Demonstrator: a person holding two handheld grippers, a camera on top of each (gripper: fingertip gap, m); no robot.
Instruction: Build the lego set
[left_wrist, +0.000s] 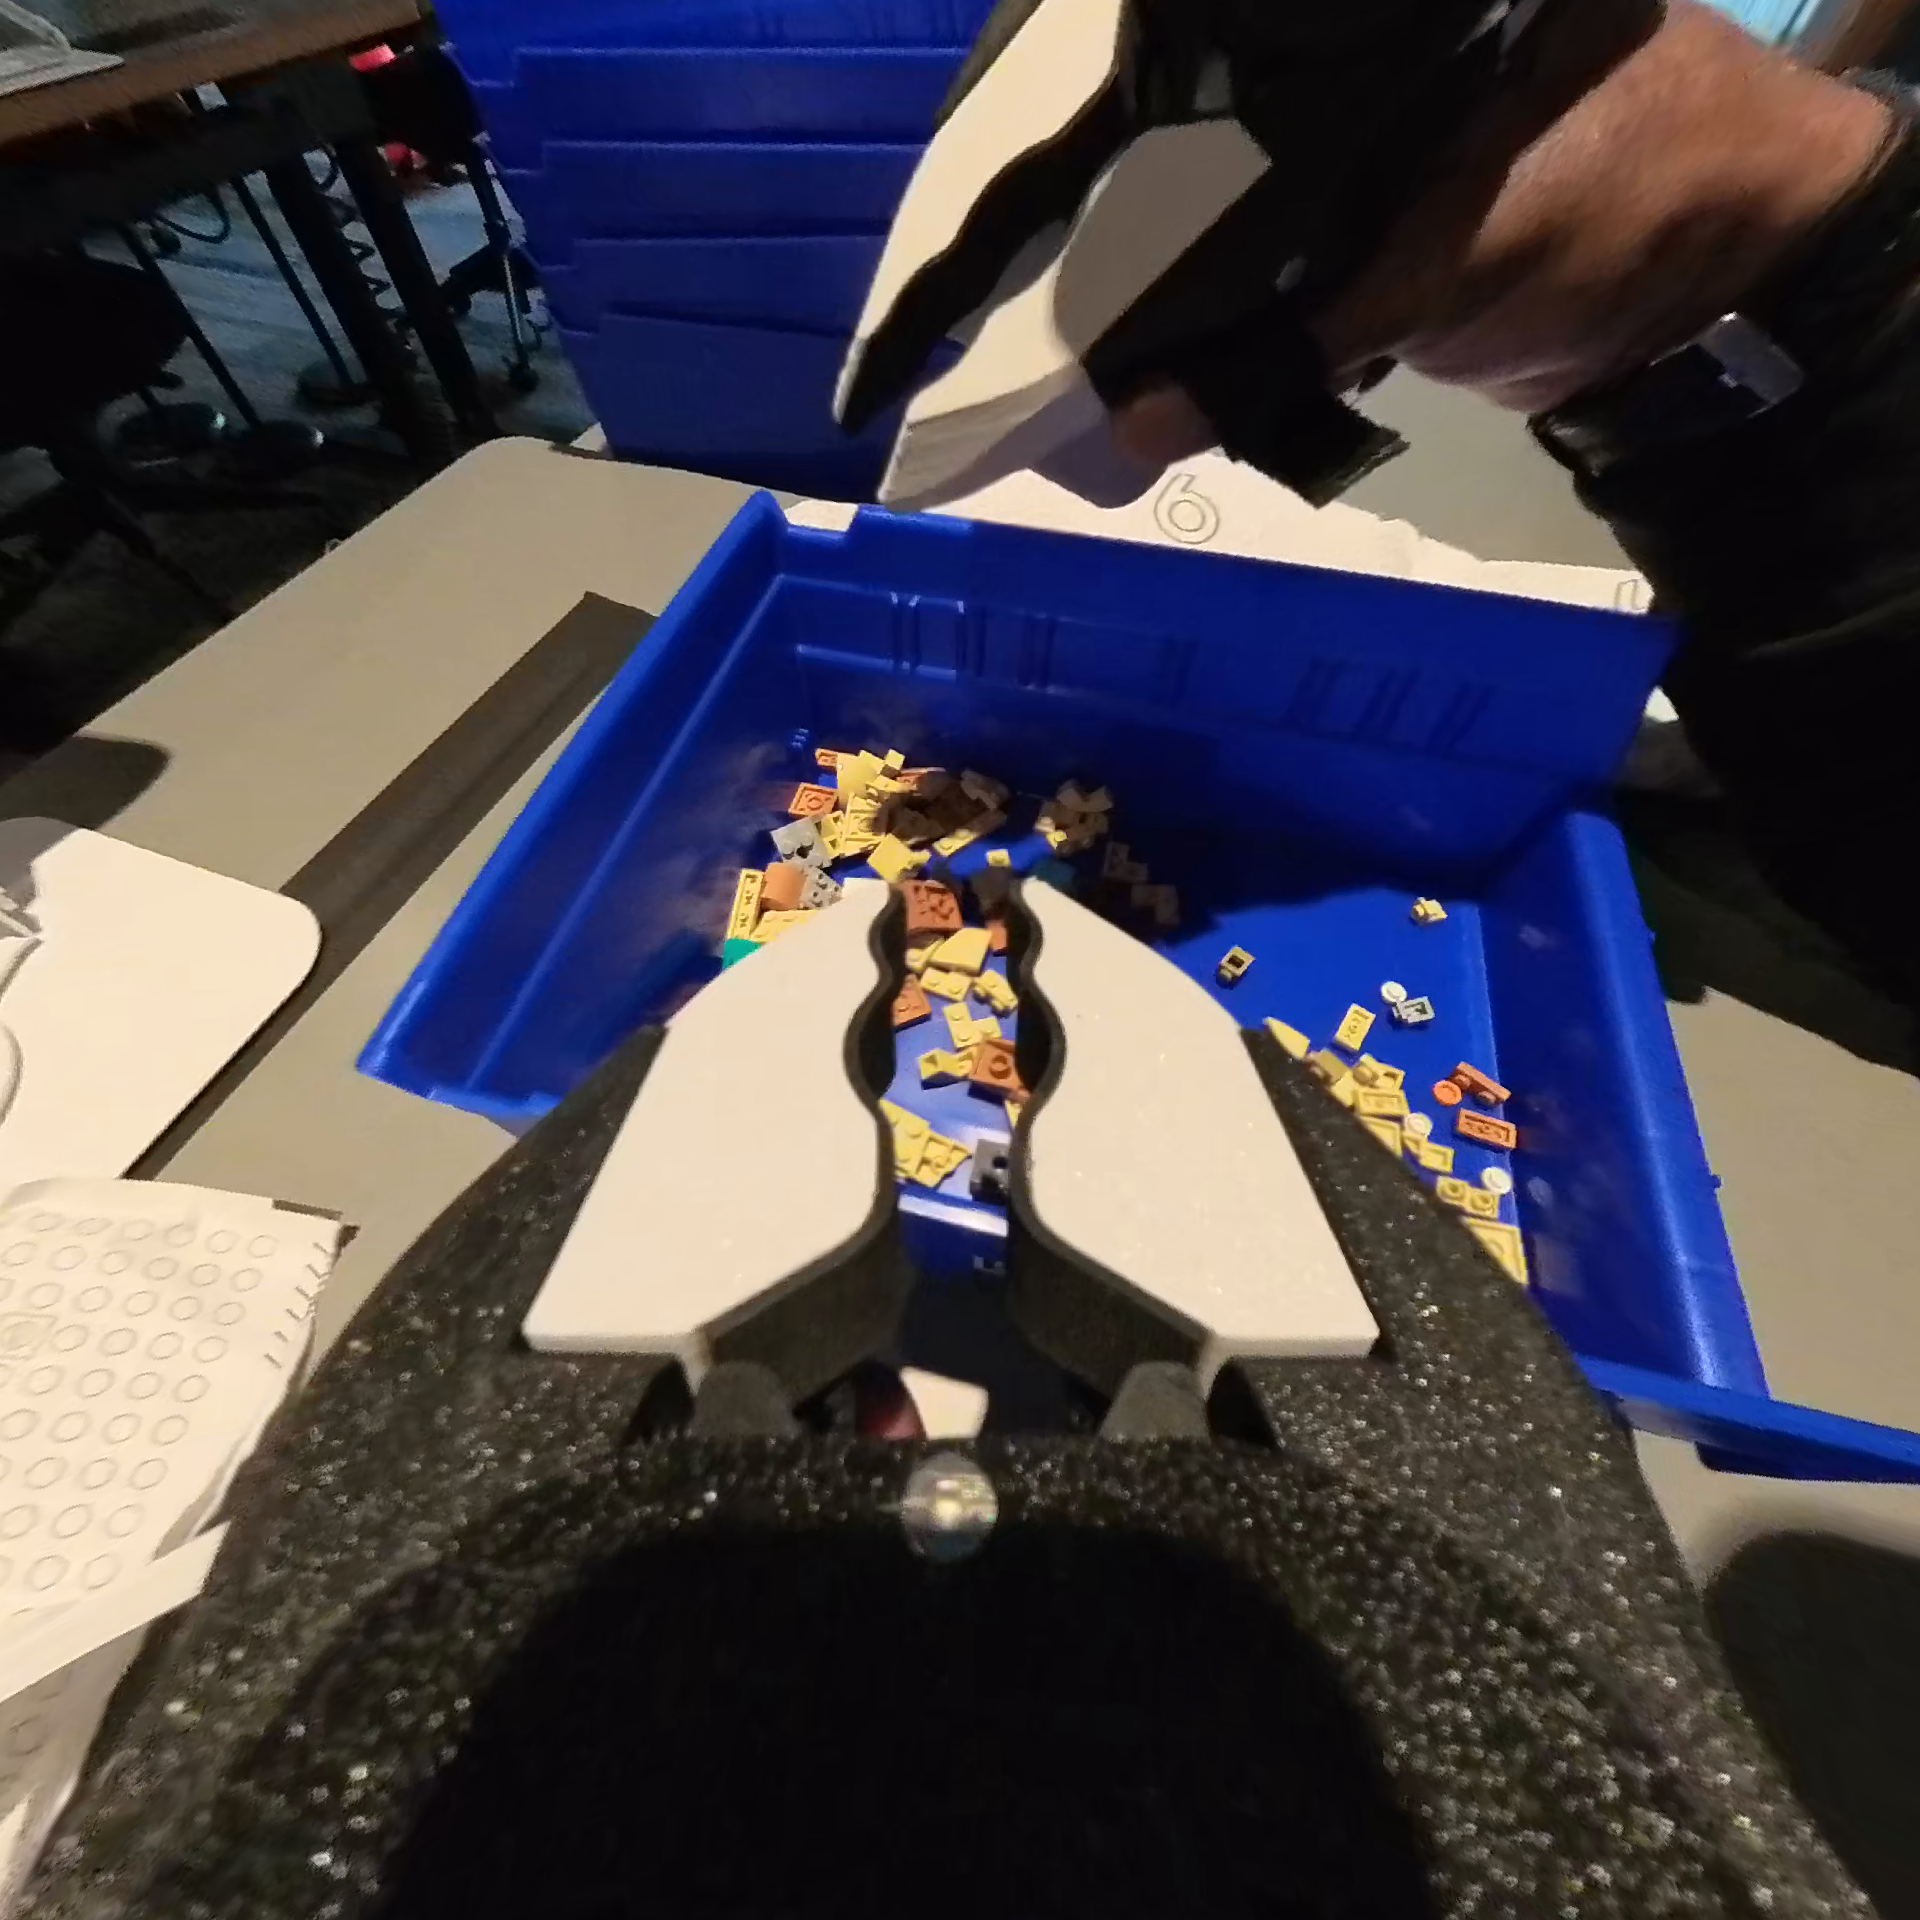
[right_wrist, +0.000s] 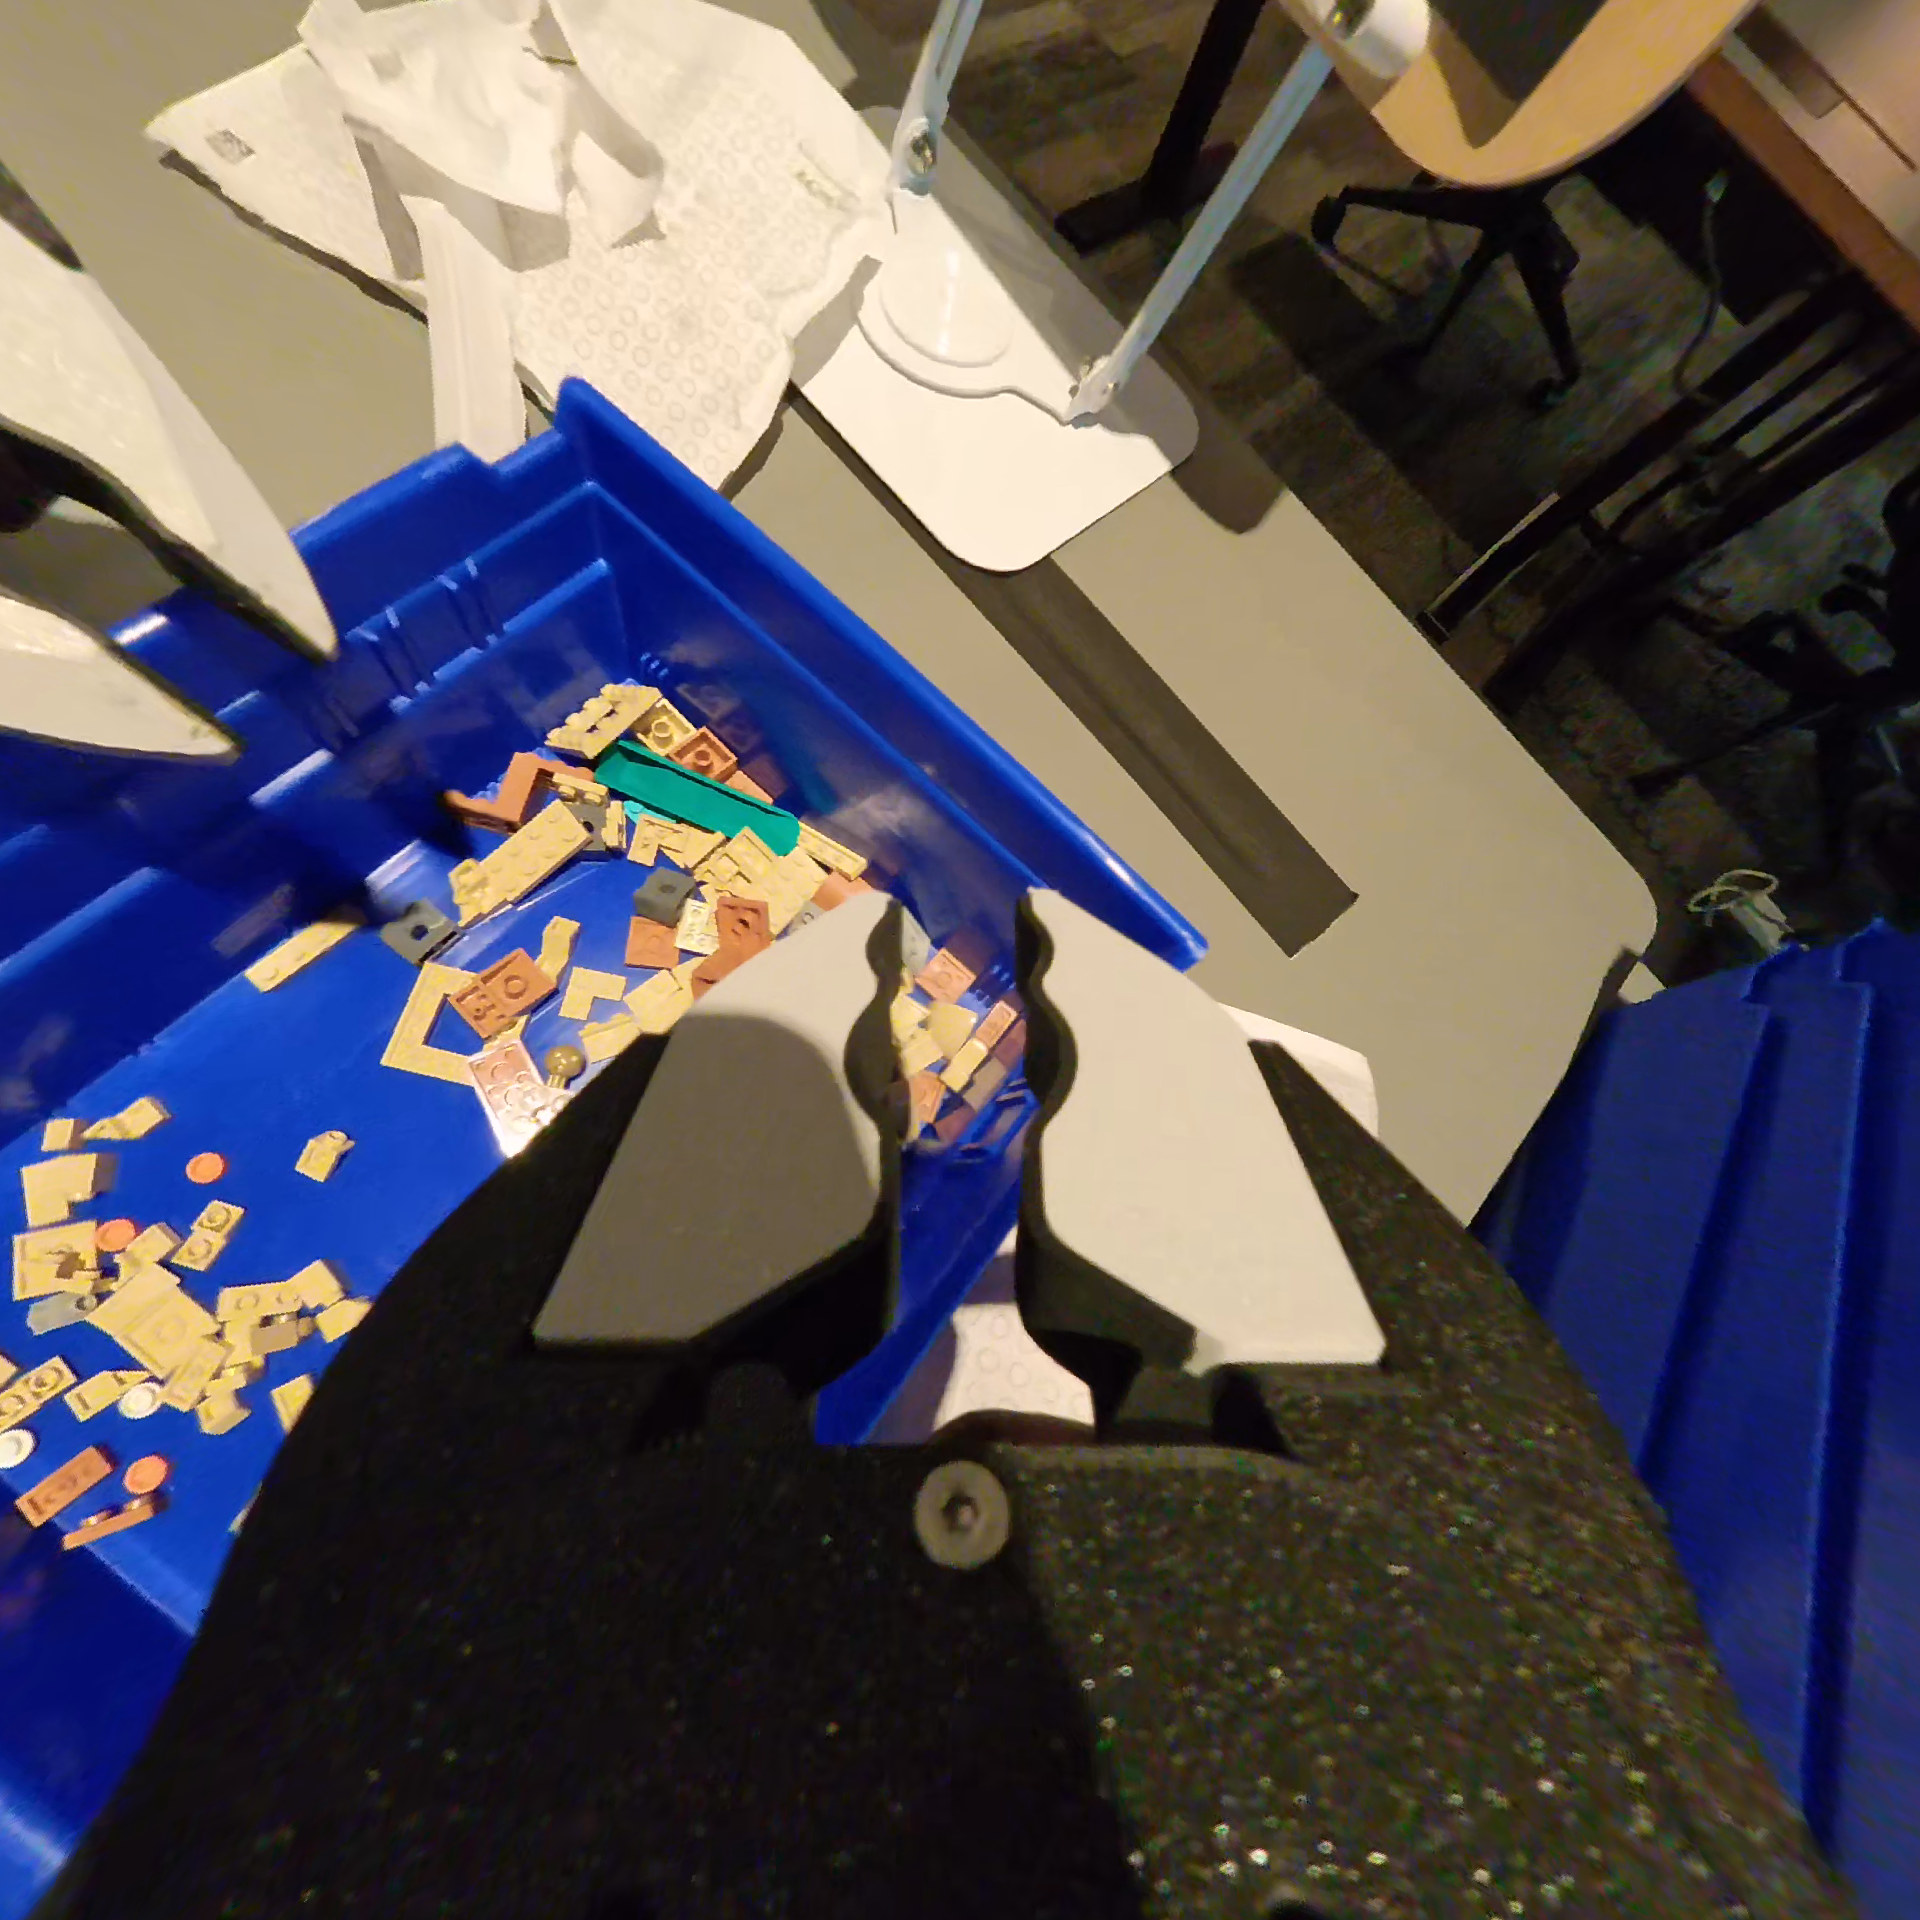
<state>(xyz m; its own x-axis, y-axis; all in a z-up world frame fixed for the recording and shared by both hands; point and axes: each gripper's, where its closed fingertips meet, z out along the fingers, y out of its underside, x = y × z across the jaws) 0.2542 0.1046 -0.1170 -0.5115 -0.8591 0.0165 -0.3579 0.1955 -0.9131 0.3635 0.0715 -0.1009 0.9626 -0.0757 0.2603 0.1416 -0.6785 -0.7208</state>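
Observation:
A blue bin (left_wrist: 1143, 582) on the grey table holds a scatter of small tan, orange, brown and grey lego pieces (left_wrist: 935, 831), with a second cluster (left_wrist: 1392, 1112) at its right. My left gripper (left_wrist: 956, 894) hovers above the bin's near side, open and empty. My right gripper (left_wrist: 868, 447), held by a hand, hangs above the bin's far rim. In the right wrist view it (right_wrist: 956, 914) is open and empty above the bin (right_wrist: 790, 582), over the pile (right_wrist: 665, 914) with a teal piece (right_wrist: 696, 795). The left gripper's fingers (right_wrist: 187, 540) show at upper left.
A stack of blue bins (left_wrist: 727, 260) stands beyond the table, and more blue bins (right_wrist: 1745, 1195) at the right. Torn white paper bags (right_wrist: 582, 208) and a white lamp base (right_wrist: 997, 416) lie on the table. A dark seam (left_wrist: 468, 758) crosses the table. Chairs and desks stand around. About 12 cm separates my left fingertips from my right.

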